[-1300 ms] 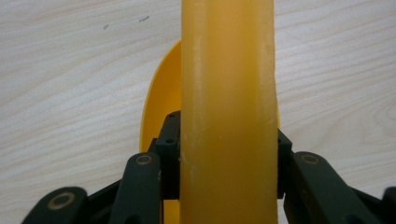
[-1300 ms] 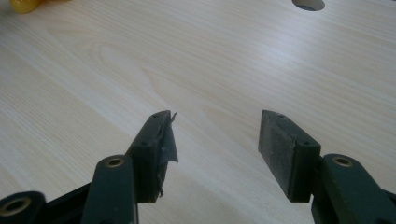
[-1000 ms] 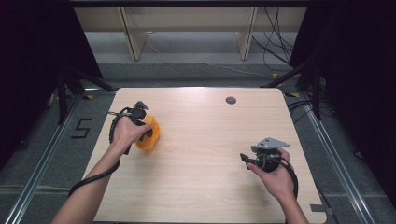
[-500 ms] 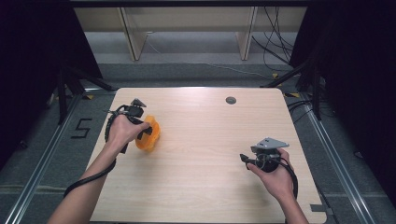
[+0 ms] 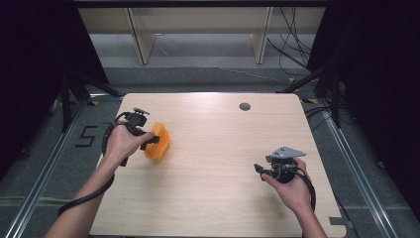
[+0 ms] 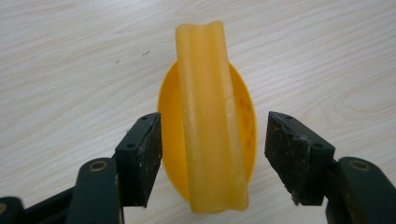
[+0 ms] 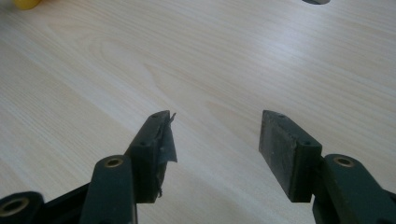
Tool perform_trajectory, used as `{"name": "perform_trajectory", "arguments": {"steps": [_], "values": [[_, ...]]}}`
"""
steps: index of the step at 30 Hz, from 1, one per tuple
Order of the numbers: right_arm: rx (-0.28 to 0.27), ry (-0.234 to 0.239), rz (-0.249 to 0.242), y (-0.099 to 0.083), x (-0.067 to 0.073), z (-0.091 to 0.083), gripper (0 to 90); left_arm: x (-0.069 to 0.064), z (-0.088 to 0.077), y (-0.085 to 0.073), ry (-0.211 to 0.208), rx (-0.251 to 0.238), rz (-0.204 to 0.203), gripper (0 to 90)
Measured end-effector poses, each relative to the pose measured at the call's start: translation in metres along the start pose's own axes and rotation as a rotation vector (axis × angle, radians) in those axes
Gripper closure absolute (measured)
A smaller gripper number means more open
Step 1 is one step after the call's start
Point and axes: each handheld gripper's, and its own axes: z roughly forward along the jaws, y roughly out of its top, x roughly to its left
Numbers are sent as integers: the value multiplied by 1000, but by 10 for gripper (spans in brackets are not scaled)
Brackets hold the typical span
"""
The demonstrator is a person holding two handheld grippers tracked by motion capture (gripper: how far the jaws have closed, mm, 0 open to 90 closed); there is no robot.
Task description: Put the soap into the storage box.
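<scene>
An orange oval dish-like piece (image 5: 161, 141) lies on the left part of the wooden table (image 5: 218, 148), with a paler yellow ridge (image 6: 205, 116) running along its middle. My left gripper (image 5: 151, 141) is open and straddles it. In the left gripper view (image 6: 214, 140) one black pad stands on each side of the piece, the left pad right at its rim and the right pad a small gap away. My right gripper (image 5: 257, 168) is held low over the table's right front. It is open (image 7: 215, 135) with nothing but bare wood between its jaws.
A round dark grommet hole (image 5: 244, 106) sits near the table's far edge, also seen as a hole (image 7: 315, 1) in the right gripper view. A bit of the orange piece (image 7: 25, 3) shows at that view's top left. Cables trail from both grippers off the front edge.
My left hand and gripper have drawn slightly left, and more of the orange piece shows beyond the hand. The right gripper has stayed in place.
</scene>
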Motion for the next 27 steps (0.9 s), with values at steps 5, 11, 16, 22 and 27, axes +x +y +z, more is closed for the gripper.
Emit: {"name": "perform_trajectory", "arguments": {"steps": [5, 11, 16, 22, 27], "values": [[-10, -5, -17, -1, -2, 1, 444, -1, -13, -13, 1, -40, 19, 356], [-6, -5, -19, 0, -1, 0, 444, -1, -27, -32, 18, -115, 43, 351], [4, 7, 6, 0, 1, -1, 443, 0, -33, -47, 4, -148, 51, 351], [-6, -6, 1, 1, 0, -2, 444, 3, -42, -79, -19, -195, 71, 347], [-11, -8, -1, 1, 1, -2, 444, 5, -37, -103, -31, -213, 91, 346]]}}
